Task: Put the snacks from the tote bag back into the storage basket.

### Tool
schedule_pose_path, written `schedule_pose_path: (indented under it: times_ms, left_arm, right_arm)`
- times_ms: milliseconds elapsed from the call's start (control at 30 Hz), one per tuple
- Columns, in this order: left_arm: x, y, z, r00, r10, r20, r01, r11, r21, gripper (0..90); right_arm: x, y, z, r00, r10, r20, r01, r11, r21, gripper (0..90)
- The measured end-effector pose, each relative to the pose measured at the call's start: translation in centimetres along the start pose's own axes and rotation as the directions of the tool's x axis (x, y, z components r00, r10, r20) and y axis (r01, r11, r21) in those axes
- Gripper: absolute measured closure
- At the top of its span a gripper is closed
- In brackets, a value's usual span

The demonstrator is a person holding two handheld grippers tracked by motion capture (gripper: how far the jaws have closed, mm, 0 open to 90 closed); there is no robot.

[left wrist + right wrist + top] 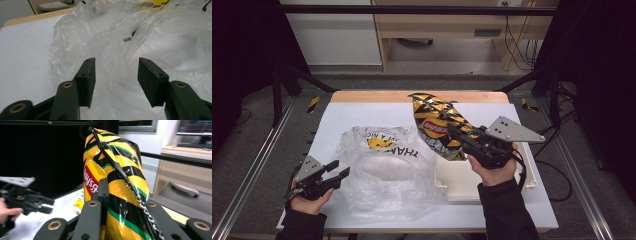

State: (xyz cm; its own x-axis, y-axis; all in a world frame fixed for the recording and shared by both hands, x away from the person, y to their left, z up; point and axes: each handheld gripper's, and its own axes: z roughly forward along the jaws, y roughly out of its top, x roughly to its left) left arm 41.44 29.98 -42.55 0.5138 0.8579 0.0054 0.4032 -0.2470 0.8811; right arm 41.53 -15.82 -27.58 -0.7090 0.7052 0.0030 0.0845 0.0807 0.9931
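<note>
Right gripper view: right gripper (125,202) clamped on chip bag (112,170), held aloft above the white tray (462,182) beside the plastic bag (387,170); left gripper (337,172) jaws apart, empty; bag likely light, slick, crushable, so grip the crimped seam gently.

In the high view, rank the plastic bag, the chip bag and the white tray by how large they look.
1. Plastic bag, crumpled and spread widest.
2 and 3. Chip bag and white tray: unsure. The chip bag is lifted nearer the camera, and it and the hand cover part of the tray.
</note>
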Motion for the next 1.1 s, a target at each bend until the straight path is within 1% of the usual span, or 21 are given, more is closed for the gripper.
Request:
schedule_pose_path:
  times_ms: [67,133,233,300,333,400,433,467,500,533,567,600,633,667,700,800,833,900,967,1000,1100]
  left_arm:
    - [0.0,0.0,-0.2,1.0,-0.009,-0.005,0.008,0.9999,-0.009,44.0]
    - [0.1,0.1,-0.3,0.9997,-0.017,-0.019,0.017,0.9999,-0.002,42.4]
    - [0.3,0.0,-0.3,0.9994,-0.008,-0.033,0.008,1.0,0.002,43.2]
    - [0.5,0.0,-0.4,0.9993,0.009,-0.036,-0.01,0.9996,-0.026,44.6]
    - [0.5,0.0,-0.5,0.999,0.004,-0.045,-0.006,0.9994,-0.033,45.5]
    - [0.7,0.0,-0.7,0.9983,0.014,-0.057,-0.017,0.9984,-0.053,46.5]
    - [0.8,-0.1,-0.7,0.9986,0.017,-0.05,-0.021,0.9972,-0.072,46.4]
    - [0.8,-0.1,-0.8,0.9989,0.012,-0.046,-0.015,0.9966,-0.081,46.1]
    - [0.9,-0.1,-0.8,0.9986,0.004,-0.053,-0.008,0.9974,-0.072,45.6]
    - [0.9,-0.1,-0.8,0.9989,-0.013,-0.044,0.01,0.9979,-0.064,45.6]
    - [0.9,-0.1,-0.8,0.9985,-0.025,-0.048,0.022,0.9985,-0.05,45.3]
    - [0.9,-0.1,-0.8,0.998,-0.019,-0.061,0.017,0.9989,-0.045,45.2]
    - [0.9,-0.1,-0.9,0.9978,-0.015,-0.064,0.013,0.9991,-0.041,45.3]
    - [0.9,-0.1,-0.9,0.9976,-0.023,-0.065,0.021,0.9991,-0.036,45.2]
    - [1.0,-0.1,-0.9,0.9974,-0.035,-0.064,0.033,0.999,-0.03,43.7]
    - [1.1,-0.2,-0.8,0.9976,-0.037,-0.059,0.036,0.9992,-0.014,40.6]
    - [1.2,-0.2,-0.7,0.9979,-0.041,-0.05,0.041,0.9991,-0.008,38.9]
    - [1.2,-0.4,-0.5,0.9979,-0.042,-0.049,0.042,0.9991,0.006,37.8]
    - [1.3,-0.5,-0.2,0.998,-0.05,-0.039,0.051,0.9986,0.013,34.0]
    - [1.3,-0.5,-0.2,0.998,-0.047,-0.043,0.048,0.9987,0.018,33.9]
    - [1.5,-0.7,0.1,0.9973,-0.061,-0.04,0.062,0.9978,0.025,31.9]
  right_arm:
    - [-0.8,-0.3,-0.6,0.9997,0.01,0.023,-0.01,1.0,0.001,77.2]
    - [-1.5,-0.6,-1.2,0.999,0.013,0.044,-0.013,1.0,0.001,77.3]
    - [-2.5,-1.2,-1.9,0.9968,0.032,0.073,-0.032,0.999,0.004,77.5]
    - [-3.0,-1.6,-2.2,0.9957,0.04,0.084,-0.041,0.999,0.009,77.6]
    - [-3.3,-1.8,-2.4,0.9947,0.047,0.092,-0.048,0.999,0.011,77.6]
    - [-3.7,-2.2,-2.6,0.9938,0.051,0.099,-0.053,0.998,0.017,77.6]
    - [-3.9,-2.4,-2.7,0.9932,0.057,0.102,-0.059,0.998,0.018,77.6]
    - [-4.0,-2.7,-2.7,0.9927,0.062,0.104,-0.064,0.998,0.022,77.6]
    - [-4.2,-2.9,-2.8,0.9928,0.061,0.103,-0.064,0.997,0.03,77.6]
    - [-4.3,-3.2,-2.8,0.9924,0.065,0.105,-0.069,0.997,0.035,77.6]
    - [-4.5,-3.5,-2.8,0.9922,0.065,0.106,-0.07,0.997,0.04,77.6]
    - [-4.6,-3.7,-2.8,0.9918,0.071,0.106,-0.077,0.996,0.045,77.6]
    - [-4.7,-3.9,-2.8,0.9913,0.075,0.108,-0.081,0.995,0.054,77.6]
    - [-4.8,-4.2,-2.7,0.991,0.075,0.111,-0.082,0.995,0.062,77.6]
    - [-4.9,-4.4,-2.6,0.9904,0.08,0.113,-0.088,0.994,0.069,77.6]
    - [-5.1,-5.3,-2.3,0.9893,0.09,0.115,-0.101,0.991,0.093,77.7]
    - [-5.1,-5.5,-2.1,0.9889,0.093,0.116,-0.104,0.99,0.098,77.7]
    - [-5.2,-6.1,-1.7,0.9883,0.105,0.111,-0.117,0.987,0.113,77.8]
    - [-5.3,-6.7,-1.2,0.9874,0.112,0.111,-0.127,0.983,0.132,77.8]
    - [-5.3,-7.0,-0.9,0.9873,0.113,0.112,-0.129,0.981,0.143,77.8]
    - [-5.4,-7.8,-0.1,0.987,0.12,0.107,-0.137,0.976,0.168,77.7]
